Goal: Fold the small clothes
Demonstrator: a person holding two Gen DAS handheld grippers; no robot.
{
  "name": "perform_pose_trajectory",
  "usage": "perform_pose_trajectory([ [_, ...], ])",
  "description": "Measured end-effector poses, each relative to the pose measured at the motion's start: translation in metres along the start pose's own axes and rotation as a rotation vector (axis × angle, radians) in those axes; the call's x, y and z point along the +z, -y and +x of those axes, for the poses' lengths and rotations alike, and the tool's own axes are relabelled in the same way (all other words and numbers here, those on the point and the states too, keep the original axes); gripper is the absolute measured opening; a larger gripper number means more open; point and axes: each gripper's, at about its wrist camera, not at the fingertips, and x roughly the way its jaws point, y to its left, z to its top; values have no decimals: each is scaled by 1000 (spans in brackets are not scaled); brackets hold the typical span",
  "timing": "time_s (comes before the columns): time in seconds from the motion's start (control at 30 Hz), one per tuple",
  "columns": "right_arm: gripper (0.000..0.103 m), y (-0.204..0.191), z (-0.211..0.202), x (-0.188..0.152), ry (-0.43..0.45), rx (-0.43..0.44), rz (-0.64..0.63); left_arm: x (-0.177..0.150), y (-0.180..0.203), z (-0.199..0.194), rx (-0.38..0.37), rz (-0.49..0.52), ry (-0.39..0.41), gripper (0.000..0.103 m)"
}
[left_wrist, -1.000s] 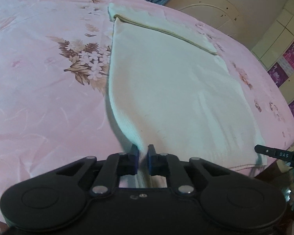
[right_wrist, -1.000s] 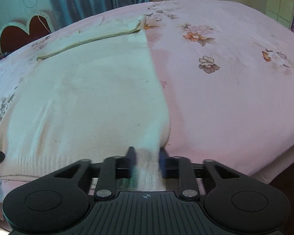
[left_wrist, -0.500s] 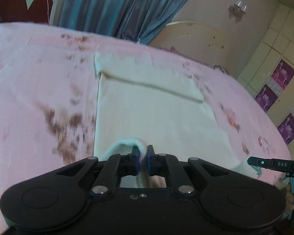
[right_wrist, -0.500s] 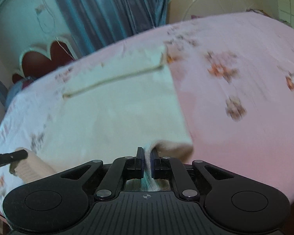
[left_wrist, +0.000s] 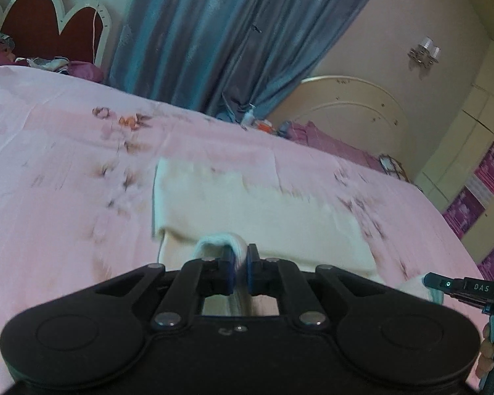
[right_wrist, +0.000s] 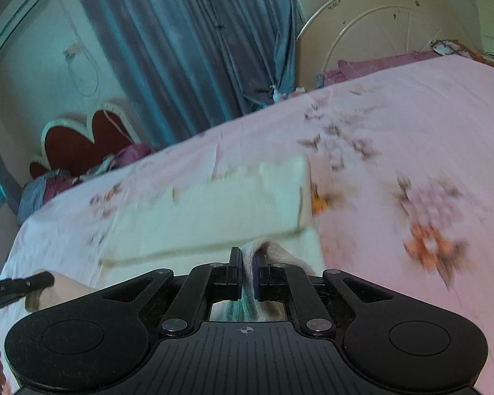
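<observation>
Right up close in the left wrist view, the left gripper (left_wrist: 241, 265) had its jaws pinched nearly together on a bunched bit of the cream knit garment (left_wrist: 257, 210), with a loop of ribbed hem curling up over the left finger. Same deal on the other side: the right gripper (right_wrist: 246, 273) was clamped tight on its own corner of the hem, fabric squeezed into a thin strip between the pads and a fold of knit bulging out just to the right of them. You could see each tool poking into the other camera's edge, both at the garment's near edge.

Past the jaws, the garment lay on the pink floral bedsheet (left_wrist: 66, 177), and honestly the motion blur made it kinda mushy. Its near part was lifted and doubled over toward the far part, so what showed was a wide band with its long axis running left to right across the bed, and a folded edge crossing it just beyond the fingers. The far edge pointed toward the blue curtain (left_wrist: 233, 33).

Beyond the garment, a red scalloped headboard (left_wrist: 49, 29) sat to the left of that curtain, and a cream arched bed frame (left_wrist: 352, 112) to its right.
</observation>
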Motion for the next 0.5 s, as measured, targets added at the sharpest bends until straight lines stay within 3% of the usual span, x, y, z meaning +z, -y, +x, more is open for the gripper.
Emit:
perform_pose_trajectory([
  [0.23,5,15,76,48,1,20,58,43,-4,59,56,-35,23,6],
  [0.5,5,46,151,76,-65,-20,167,69,-20,126,126,-81,-46,6],
])
